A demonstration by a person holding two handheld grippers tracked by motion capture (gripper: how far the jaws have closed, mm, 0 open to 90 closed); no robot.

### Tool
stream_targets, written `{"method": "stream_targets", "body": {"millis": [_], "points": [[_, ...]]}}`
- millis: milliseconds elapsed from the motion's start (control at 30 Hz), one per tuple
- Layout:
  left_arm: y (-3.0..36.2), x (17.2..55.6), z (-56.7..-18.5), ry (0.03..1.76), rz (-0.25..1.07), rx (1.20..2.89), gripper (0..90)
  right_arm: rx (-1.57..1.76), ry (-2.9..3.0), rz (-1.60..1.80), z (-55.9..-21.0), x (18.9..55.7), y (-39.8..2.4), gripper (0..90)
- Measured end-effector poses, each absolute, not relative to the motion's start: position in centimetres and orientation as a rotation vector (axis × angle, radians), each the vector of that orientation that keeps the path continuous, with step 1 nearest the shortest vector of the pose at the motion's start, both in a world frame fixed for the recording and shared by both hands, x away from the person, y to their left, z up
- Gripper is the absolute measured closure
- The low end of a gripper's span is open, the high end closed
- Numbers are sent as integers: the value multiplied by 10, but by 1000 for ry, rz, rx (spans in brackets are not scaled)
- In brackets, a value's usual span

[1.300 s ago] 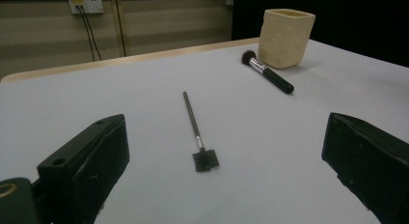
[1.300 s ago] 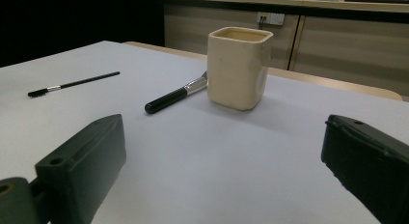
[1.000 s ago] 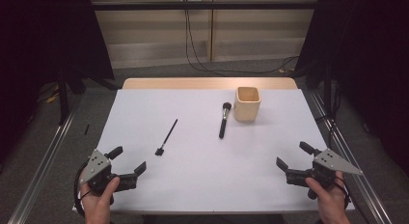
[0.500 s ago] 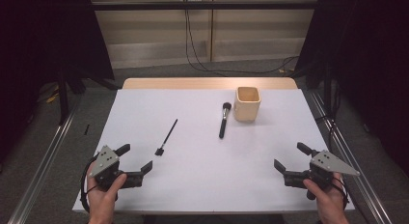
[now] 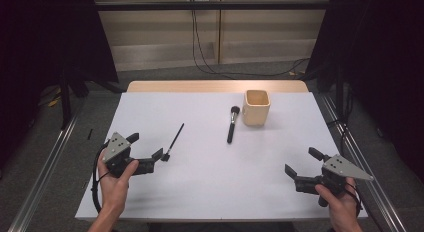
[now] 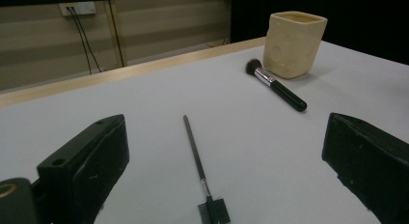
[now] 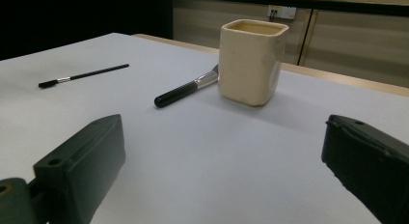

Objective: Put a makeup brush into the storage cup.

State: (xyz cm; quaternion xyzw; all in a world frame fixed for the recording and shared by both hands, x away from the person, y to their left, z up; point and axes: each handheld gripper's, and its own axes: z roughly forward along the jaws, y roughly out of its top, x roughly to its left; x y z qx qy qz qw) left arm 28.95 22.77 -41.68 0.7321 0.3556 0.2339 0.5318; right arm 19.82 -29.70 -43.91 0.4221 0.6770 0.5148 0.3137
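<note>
A cream square cup [image 5: 256, 106] [image 6: 293, 37] [image 7: 250, 61] stands upright at the back right of the white table. A thick black makeup brush [image 5: 232, 123] [image 6: 276, 83] [image 7: 188, 88] lies just left of it. A thin black brow brush [image 5: 174, 140] [image 6: 201, 175] [image 7: 82, 75] lies farther left, its comb end nearest me. My left gripper [image 5: 145, 147] [image 6: 222, 171] is open, its jaws either side of that comb end and just short of it. At the front right, my right gripper [image 5: 303, 161] [image 7: 224, 175] is open and holds nothing.
The table's white top [image 5: 210, 182] spreads between both hands. A bare wooden strip [image 5: 215, 86] runs along its far edge. Metal rails [image 5: 45, 162] flank the table on the floor, and cables [image 5: 200, 47] hang down the back wall.
My left gripper has moved forward and to the right, closing in on the thin brush's comb end. My right gripper has shifted slightly toward me. The brushes and cup are unmoved.
</note>
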Motion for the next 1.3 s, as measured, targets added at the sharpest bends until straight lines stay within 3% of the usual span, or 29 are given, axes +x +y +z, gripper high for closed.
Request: {"method": "stream_targets", "body": {"millis": [1300], "points": [[188, 368, -406, 848, 590, 1777, 24, 1119, 1793, 1357, -441, 200, -297, 7]]}}
